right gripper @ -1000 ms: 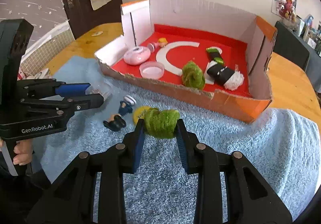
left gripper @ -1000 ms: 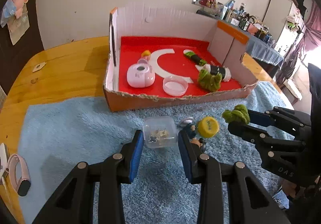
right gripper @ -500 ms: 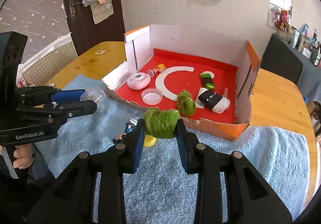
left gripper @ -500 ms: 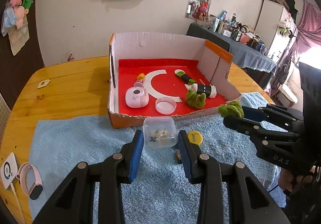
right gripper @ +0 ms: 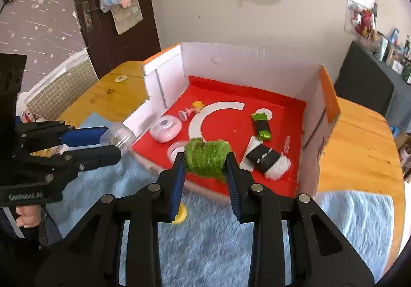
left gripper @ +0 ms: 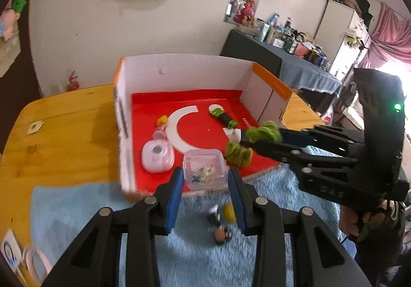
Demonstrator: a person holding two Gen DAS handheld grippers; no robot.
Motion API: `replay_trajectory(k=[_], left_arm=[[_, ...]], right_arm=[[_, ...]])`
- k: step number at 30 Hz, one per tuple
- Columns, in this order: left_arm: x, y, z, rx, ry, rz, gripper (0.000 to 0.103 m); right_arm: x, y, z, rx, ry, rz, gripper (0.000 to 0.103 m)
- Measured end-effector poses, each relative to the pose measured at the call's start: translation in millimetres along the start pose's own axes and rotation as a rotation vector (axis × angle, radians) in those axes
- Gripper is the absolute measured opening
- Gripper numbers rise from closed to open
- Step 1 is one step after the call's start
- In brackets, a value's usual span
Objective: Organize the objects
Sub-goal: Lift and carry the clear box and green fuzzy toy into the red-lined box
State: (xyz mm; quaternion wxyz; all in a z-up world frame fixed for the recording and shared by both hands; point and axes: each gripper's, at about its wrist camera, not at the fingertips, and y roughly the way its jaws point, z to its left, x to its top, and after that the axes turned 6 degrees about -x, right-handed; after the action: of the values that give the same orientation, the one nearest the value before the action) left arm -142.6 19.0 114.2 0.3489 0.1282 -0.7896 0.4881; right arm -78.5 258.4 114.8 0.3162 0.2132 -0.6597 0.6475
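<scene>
My left gripper (left gripper: 205,175) is shut on a small clear plastic box (left gripper: 205,168) with tiny trinkets inside, held above the front edge of a cardboard box (left gripper: 185,68) with a red floor. My right gripper (right gripper: 205,162) is shut on a green fuzzy scrunchie (right gripper: 206,156), also over the box's front edge. In the left wrist view the right gripper (left gripper: 259,138) comes in from the right with the scrunchie (left gripper: 262,131). The right wrist view has the left gripper (right gripper: 113,141) at the left with the clear box (right gripper: 118,136).
Inside the cardboard box (right gripper: 244,61) lie a pink round device (left gripper: 158,156), a second green scrunchie (left gripper: 239,154), a green-black item (right gripper: 260,126), a black-white roll (right gripper: 267,158) and a small doll (left gripper: 162,122). A yellow cap (left gripper: 229,212) and a figurine (left gripper: 221,234) lie on the blue towel (left gripper: 205,261).
Both grippers have risen off the towel and moved forward to the box's front edge, each keeping its load. The yellow cap and the figurine stayed on the towel.
</scene>
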Motion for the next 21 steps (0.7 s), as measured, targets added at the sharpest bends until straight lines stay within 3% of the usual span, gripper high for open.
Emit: replay_trajectory(k=[10,21], left_arm=[[51.6,65.6,12.9,-0.013,0.07,0.129,0.037],[63.5,129.2,43.4,-0.007,0.059,0.289,0.037]], right_arm=[[30.9,69.9,-21.3,-0.029,-0.035,0.178,0.029],[35.5,113.3,-31.6,-0.021,-0.083,0.323,0.029]])
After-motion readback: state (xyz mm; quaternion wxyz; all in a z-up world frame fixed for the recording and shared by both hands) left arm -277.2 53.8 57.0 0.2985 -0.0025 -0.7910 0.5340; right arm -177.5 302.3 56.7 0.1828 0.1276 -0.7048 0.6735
